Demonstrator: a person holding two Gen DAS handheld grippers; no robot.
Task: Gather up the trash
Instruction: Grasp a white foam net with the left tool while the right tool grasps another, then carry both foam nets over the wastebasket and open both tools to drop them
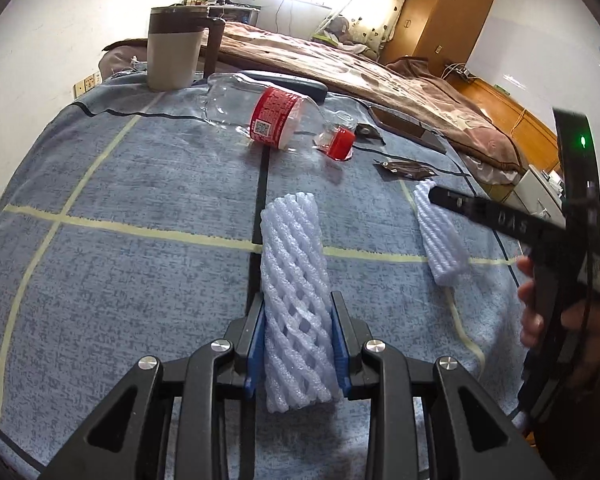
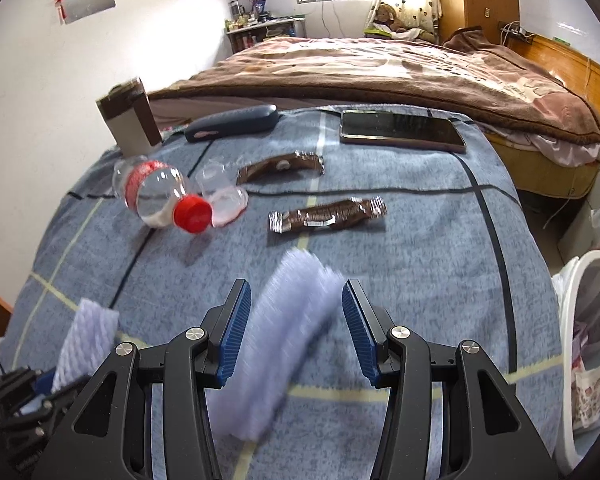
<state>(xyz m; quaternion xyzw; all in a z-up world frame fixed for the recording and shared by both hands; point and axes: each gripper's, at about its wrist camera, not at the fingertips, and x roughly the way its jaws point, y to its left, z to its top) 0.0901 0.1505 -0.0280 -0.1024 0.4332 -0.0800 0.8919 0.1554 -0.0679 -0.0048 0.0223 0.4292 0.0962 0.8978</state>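
Right wrist view: blue checked cloth [image 2: 420, 264] before a brown-blanketed bed [image 2: 380, 72].

Foam net [image 2: 276, 344] between right fingers [image 2: 236, 332] is motion-blurred, contact unclear; white bin [image 2: 580, 360] cut by frame edge, contents unreadable.

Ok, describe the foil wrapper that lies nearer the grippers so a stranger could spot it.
Start at the blue checked cloth in front of the bed. Right of the red-capped bottle lie two brown wrappers; take the nearer wrapper. It lies straight with crimped silver ends, while the far wrapper curves, closer to the phone.
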